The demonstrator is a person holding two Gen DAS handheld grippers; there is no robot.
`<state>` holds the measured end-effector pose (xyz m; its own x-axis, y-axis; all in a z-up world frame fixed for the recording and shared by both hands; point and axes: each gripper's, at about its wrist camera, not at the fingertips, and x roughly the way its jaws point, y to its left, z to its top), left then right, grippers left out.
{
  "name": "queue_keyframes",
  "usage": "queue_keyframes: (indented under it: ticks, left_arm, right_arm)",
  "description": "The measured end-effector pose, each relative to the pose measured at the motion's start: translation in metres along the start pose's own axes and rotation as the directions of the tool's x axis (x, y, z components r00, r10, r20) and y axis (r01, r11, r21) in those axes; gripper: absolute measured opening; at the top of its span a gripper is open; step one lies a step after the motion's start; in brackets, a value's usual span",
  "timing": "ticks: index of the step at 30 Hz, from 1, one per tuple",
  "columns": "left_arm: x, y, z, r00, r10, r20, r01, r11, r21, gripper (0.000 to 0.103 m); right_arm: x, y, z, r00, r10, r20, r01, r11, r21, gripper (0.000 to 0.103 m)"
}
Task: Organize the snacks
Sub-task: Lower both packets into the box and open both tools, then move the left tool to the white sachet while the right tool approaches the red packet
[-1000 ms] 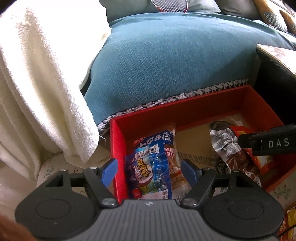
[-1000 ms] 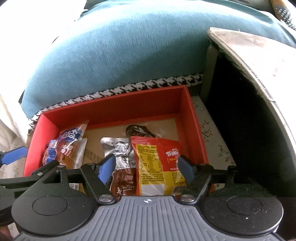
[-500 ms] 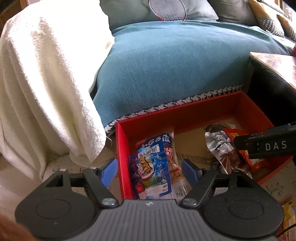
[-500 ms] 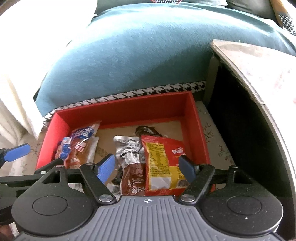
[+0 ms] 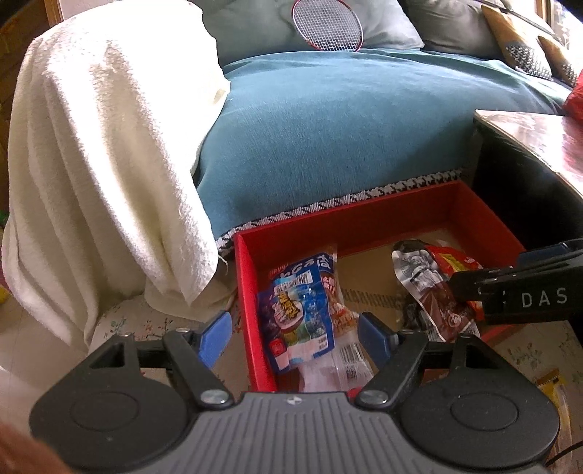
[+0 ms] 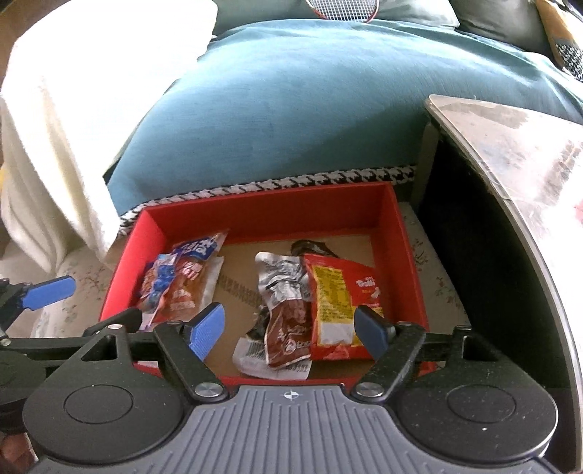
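Note:
A red cardboard box (image 6: pixel 262 204) stands on the floor against a sofa. In its left part lie a blue packet (image 5: pixel 298 310) and a red-brown packet (image 6: pixel 182 288). Its right part holds a silver-and-brown packet (image 6: pixel 284 313) and a red Trolli bag (image 6: pixel 339 302). My left gripper (image 5: pixel 296 337) hovers open over the box's left side, above the blue packet, gripping nothing. My right gripper (image 6: pixel 288 328) hangs above the right-hand packets; its jaws are opening and nothing is pressed between them. The left gripper's blue fingertip (image 6: pixel 47 293) shows at the right wrist view's left edge.
A teal sofa cushion (image 5: pixel 346 138) rises behind the box, with a white towel (image 5: pixel 102 164) draped at its left and a badminton racket (image 5: pixel 328 22) on top. A glass-topped table (image 6: pixel 510 153) with a dark side stands close on the right. A yellow packet (image 5: pixel 550 386) lies on the floral mat.
Both grippers have lifted up and back from the box, so the box looks smaller and more of the sofa shows. The right jaws have widened a little.

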<state>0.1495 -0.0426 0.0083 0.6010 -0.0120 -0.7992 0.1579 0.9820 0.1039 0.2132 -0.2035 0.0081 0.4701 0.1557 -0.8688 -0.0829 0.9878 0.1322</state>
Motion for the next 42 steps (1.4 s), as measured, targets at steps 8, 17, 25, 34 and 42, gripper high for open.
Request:
queue_keyframes:
  ticks: [8, 17, 25, 34, 42]
  left_arm:
    - [-0.014, 0.000, -0.009, 1.000, -0.017, 0.006, 0.017, 1.000, -0.003, 0.070]
    - [-0.026, 0.004, -0.020, 0.999, -0.036, 0.001, 0.036, 0.999, 0.004, 0.070]
    - [-0.038, 0.007, -0.034, 0.999, -0.054, -0.005, 0.054, 0.999, 0.004, 0.070]
    - [-0.047, 0.009, -0.053, 0.997, -0.066, -0.033, 0.067, 0.998, 0.019, 0.070]
    - [-0.049, 0.013, -0.088, 0.990, -0.076, -0.117, 0.081, 0.996, 0.038, 0.070]
  right_arm:
    - [-0.018, 0.011, -0.012, 1.000, 0.020, 0.013, -0.020, 1.000, -0.015, 0.085]
    - [-0.030, 0.020, -0.028, 0.999, 0.043, 0.001, -0.043, 0.999, -0.012, 0.085]
    - [-0.039, 0.022, -0.042, 0.999, 0.045, -0.002, -0.046, 0.999, -0.021, 0.086]
    - [-0.045, 0.025, -0.063, 0.999, 0.045, -0.024, -0.045, 0.999, -0.024, 0.086]
    - [-0.051, 0.025, -0.096, 0.997, 0.031, -0.070, -0.035, 0.998, -0.048, 0.087]
